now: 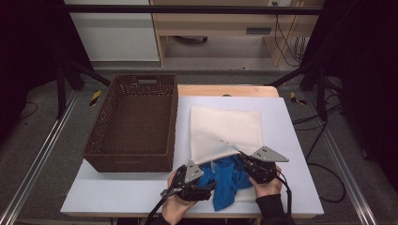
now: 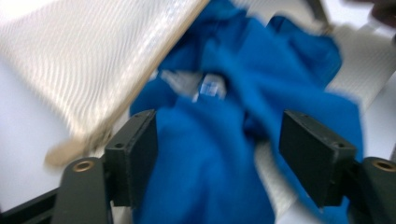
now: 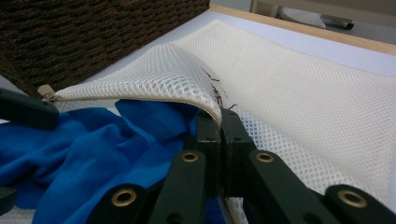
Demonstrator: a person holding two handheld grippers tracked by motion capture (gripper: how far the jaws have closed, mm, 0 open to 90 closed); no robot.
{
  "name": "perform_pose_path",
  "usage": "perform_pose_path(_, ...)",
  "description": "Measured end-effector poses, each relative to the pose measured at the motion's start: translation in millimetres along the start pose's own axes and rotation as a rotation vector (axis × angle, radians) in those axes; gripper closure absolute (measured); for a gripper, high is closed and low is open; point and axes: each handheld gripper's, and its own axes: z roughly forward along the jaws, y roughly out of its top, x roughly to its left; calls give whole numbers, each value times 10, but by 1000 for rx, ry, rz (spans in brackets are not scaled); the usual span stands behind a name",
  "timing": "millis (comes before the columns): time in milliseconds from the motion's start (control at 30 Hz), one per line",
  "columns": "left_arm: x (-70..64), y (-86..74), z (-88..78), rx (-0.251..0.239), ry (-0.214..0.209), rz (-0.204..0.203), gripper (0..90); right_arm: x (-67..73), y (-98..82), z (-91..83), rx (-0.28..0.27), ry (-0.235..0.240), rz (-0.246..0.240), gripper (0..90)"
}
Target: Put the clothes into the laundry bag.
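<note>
A white mesh bag (image 1: 225, 129) lies on the white table (image 1: 286, 187), its open edge toward me. A crumpled blue garment (image 1: 230, 180) lies at that opening, partly under the raised flap. My right gripper (image 1: 245, 160) is shut on the bag's upper edge by the zip and holds it up off the cloth (image 3: 219, 120). In the right gripper view the mesh bag (image 3: 303, 93) arches over the blue garment (image 3: 93, 149). My left gripper (image 2: 217, 154) hovers open over the blue garment (image 2: 280, 60), one jaw on each side of a fold, neither pad pressing on it, with the mesh bag (image 2: 93, 56) beside it.
A dark brown wicker basket (image 1: 131, 158) stands at the left of the table, close to the bag. Its woven wall (image 3: 93, 32) rises just behind the bag's corner. A strip of wooden tabletop shows along the far edge.
</note>
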Motion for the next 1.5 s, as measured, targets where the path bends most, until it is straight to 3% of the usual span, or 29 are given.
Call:
perform_pose_path(100,18,-62,85,38,-13,-6,462,14,-3,16,8,3,-4,880)
perform_pose_path(133,18,-67,112,47,-4,2,616,19,-4,20,9,5,-6,880)
perform_pose_path(200,22,-63,129,49,-13,-7,784,21,-5,17,10,3,-10,880)
perform_pose_path(233,1,-19,105,28,-37,-6,817,18,-4,12,7,4,-6,880)
perform_pose_path(367,-80,91,37,-30,-63,4,834,5,-2,12,6,5,-2,880)
perform_pose_path(433,-207,246,58,-66,-93,34,833,14,-1,13,3,8,-1,880)
perform_pose_path(600,-352,393,326,-33,-97,87,824,22,2,15,1,11,-2,880)
perform_pose_path(667,-355,419,479,-7,-82,100,823,25,2,17,3,13,0,880)
perform_pose_path(700,-355,419,479,-7,-82,100,823,25,2,17,3,13,0,880)
perform_pose_path(733,-326,436,616,11,-67,99,825,28,3,18,2,15,1,880)
perform_pose_path(800,-265,469,710,9,-44,94,826,26,3,16,0,18,-1,880)
perform_pose_path(867,-207,504,774,7,-24,80,823,29,3,13,0,19,1,881)
perform_pose_path(1000,-166,496,789,-5,-38,69,774,25,2,13,-1,16,1,880)
perform_pose_path(1033,-166,496,789,-5,-38,69,728,25,2,13,-1,16,1,880)
perform_pose_path(1167,-229,459,617,-34,-54,77,403,24,2,9,-3,11,1,879)
perform_pose_path(1267,-303,390,414,-34,-46,96,290,14,3,-3,-8,6,3,878)
perform_pose_path(1367,-312,327,340,-31,-53,96,255,7,0,-12,-7,6,3,877)
perform_pose_path(1400,-302,237,305,-19,-49,87,246,6,-4,-13,-7,7,2,876)
perform_pose_path(1500,-278,151,341,6,-52,70,246,7,-5,-9,-5,9,3,876)
